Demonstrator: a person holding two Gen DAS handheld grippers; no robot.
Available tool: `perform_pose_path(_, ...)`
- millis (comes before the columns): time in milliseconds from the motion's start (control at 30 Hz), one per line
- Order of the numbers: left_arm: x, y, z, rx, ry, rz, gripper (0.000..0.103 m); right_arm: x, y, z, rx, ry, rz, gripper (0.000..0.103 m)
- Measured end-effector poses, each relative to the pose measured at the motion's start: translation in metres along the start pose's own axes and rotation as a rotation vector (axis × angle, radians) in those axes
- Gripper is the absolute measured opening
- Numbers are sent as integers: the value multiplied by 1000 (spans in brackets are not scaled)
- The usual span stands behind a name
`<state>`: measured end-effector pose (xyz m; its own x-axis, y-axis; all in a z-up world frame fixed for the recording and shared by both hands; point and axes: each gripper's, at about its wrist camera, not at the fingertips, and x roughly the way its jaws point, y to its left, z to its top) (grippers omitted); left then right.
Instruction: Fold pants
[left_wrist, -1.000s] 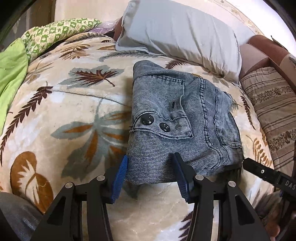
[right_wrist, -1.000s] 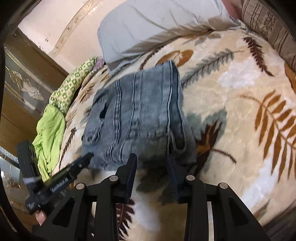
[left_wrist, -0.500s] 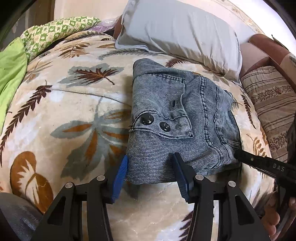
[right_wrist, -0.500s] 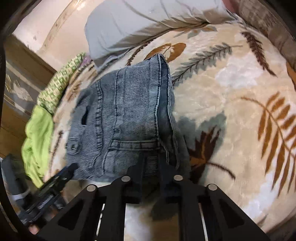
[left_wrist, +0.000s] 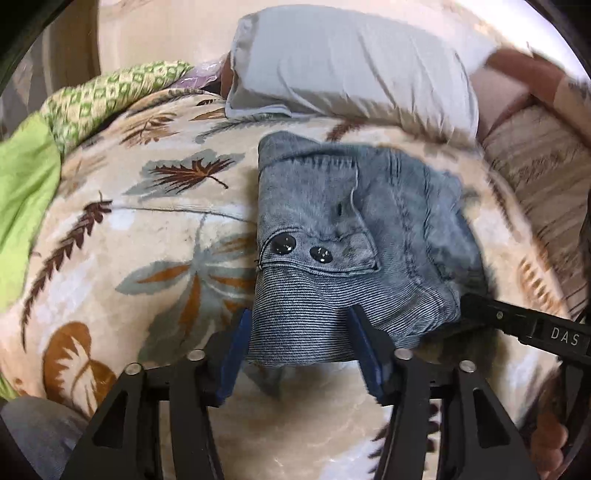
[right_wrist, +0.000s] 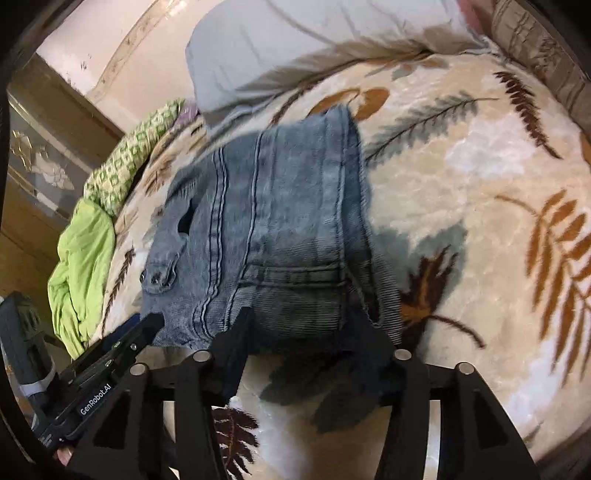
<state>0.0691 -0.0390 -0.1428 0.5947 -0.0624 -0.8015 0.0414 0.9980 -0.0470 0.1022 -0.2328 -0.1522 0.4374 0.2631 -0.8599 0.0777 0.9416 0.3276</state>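
The pants (left_wrist: 343, 236) are grey-blue denim, folded into a compact bundle on the leaf-print blanket (left_wrist: 155, 229); two dark buttons show near the front. They also show in the right wrist view (right_wrist: 273, 236). My left gripper (left_wrist: 299, 354) is open, its blue-padded fingers straddling the bundle's near left edge. My right gripper (right_wrist: 306, 350) is open, its black fingers either side of the bundle's near right edge. The right gripper's finger (left_wrist: 517, 321) touches the bundle's right corner in the left wrist view. The left gripper's finger (right_wrist: 122, 343) shows in the right wrist view.
A grey pillow (left_wrist: 351, 70) lies behind the pants. Green cloths (left_wrist: 26, 192) are heaped at the left. Striped cushions (left_wrist: 543, 173) stand at the right. A wooden cabinet (right_wrist: 33, 155) stands beyond the bed's left side.
My right gripper was open, closed half a second ago, and has opened wide again at the bundle's right edge. My left gripper stayed open in place.
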Motion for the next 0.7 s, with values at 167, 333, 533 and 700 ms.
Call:
perform_pose_path(167, -21, -4, 8, 20, -40, 49, 66, -39, 2, -2, 45, -83, 46, 60)
perform_pose_path(333, -47, -23, 21, 75, -126, 186, 79, -79, 15, 1, 5, -201, -48, 89)
perform_pose_path(533, -42, -44, 34, 114, -87, 280, 79, -77, 18, 12, 8, -184, -63, 89)
perform_pose_path(700, -40, -53, 46, 127, -84, 343, 79, -71, 13, 23, -25, -145, -96, 89)
